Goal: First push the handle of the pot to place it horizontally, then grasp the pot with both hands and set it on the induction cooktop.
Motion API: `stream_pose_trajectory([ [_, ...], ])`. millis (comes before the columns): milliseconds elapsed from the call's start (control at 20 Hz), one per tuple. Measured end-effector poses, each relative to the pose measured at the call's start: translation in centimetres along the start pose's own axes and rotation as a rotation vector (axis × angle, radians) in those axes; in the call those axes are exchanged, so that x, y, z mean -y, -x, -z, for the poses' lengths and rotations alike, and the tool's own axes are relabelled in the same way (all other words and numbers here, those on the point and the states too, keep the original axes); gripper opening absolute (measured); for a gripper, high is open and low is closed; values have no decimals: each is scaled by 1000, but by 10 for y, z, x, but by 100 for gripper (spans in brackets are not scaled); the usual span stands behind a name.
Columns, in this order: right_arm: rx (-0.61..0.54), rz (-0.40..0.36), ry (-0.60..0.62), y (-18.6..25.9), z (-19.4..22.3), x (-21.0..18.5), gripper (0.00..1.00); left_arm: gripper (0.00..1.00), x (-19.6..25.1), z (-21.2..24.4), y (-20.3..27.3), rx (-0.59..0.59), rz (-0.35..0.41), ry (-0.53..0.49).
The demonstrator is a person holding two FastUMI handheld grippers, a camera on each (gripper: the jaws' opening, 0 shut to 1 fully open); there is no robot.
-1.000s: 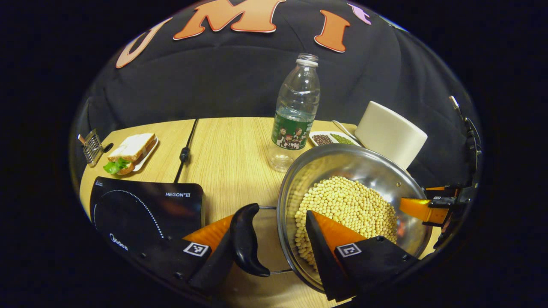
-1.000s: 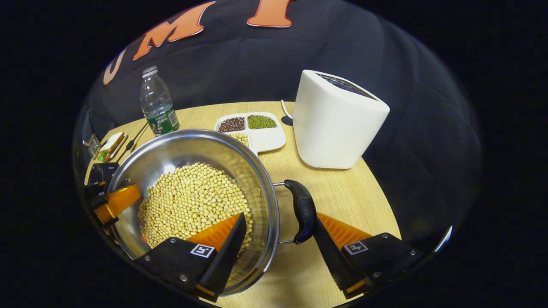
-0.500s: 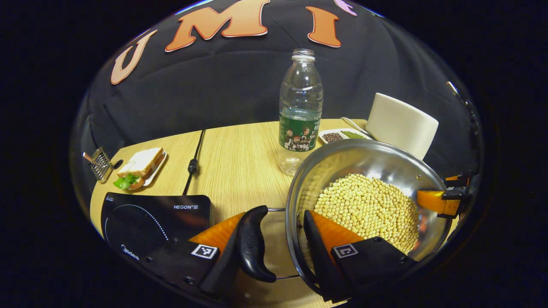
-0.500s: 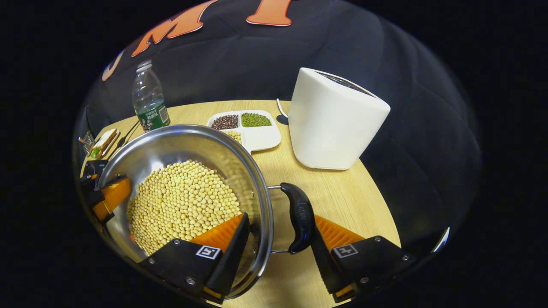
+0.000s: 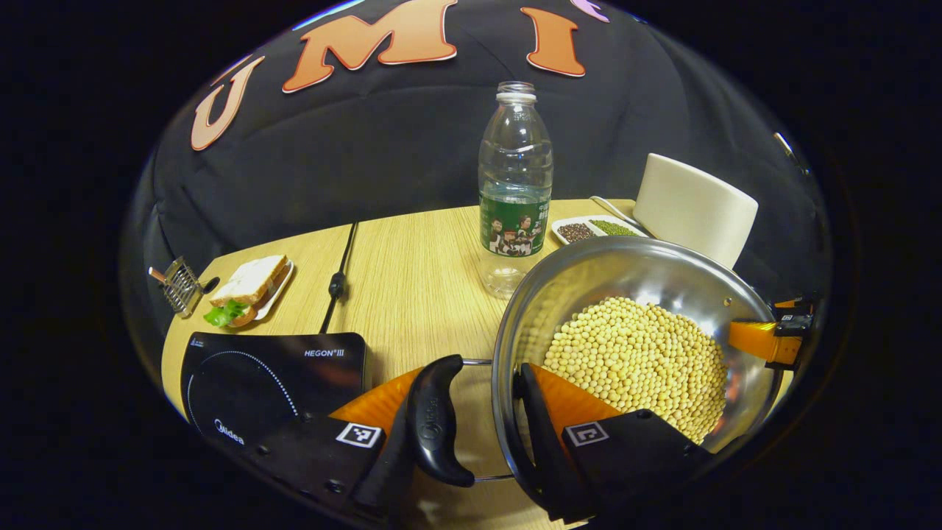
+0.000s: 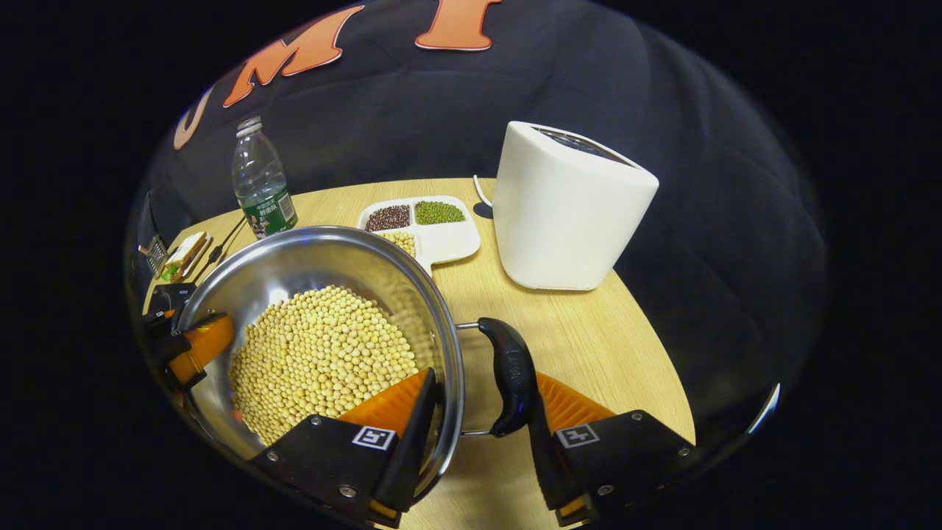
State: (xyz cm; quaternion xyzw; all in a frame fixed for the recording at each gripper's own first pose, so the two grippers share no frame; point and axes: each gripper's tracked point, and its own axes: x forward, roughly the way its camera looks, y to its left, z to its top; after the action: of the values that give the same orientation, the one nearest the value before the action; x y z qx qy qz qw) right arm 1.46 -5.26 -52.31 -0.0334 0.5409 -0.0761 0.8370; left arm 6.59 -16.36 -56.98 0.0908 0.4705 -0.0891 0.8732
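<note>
Two grippers grip the pot (image 5: pixel 640 324) at opposite sides: the left gripper (image 5: pixel 471 419) has one finger outside the left handle (image 5: pixel 438 423) and one inside the rim, and the right gripper (image 6: pixel 475 412) does likewise at the right handle (image 6: pixel 509 375); whether each pair truly presses, I cannot tell. From the left gripper view, the induction cooktop (image 5: pixel 272 383) lies left of the pot, near, so the carry should go leftward. Farther right, the right gripper view shows the table (image 6: pixel 589 346) beneath the pot, full of soybeans (image 6: pixel 324 353).
</note>
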Motion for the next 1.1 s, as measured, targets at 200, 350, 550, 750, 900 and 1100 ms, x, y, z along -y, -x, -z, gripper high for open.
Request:
stream_pose_trajectory([
  [200,51,8,-11,20,-10,6,65,75,2,-14,18,49,-8,-17],
  [350,84,10,-11,38,-19,6,64,76,-2,-26,33,78,-10,-29],
  [550,115,8,-6,61,-26,0,64,76,-9,-32,55,94,-10,-19],
  [750,138,-8,-6,78,-32,-9,64,73,-22,-38,78,112,-23,-16],
  [900,139,-22,-2,86,-35,-18,64,73,-36,-39,95,118,-36,-7],
  [1100,167,-42,27,103,-44,-41,60,79,-64,-42,116,131,-57,12],
])
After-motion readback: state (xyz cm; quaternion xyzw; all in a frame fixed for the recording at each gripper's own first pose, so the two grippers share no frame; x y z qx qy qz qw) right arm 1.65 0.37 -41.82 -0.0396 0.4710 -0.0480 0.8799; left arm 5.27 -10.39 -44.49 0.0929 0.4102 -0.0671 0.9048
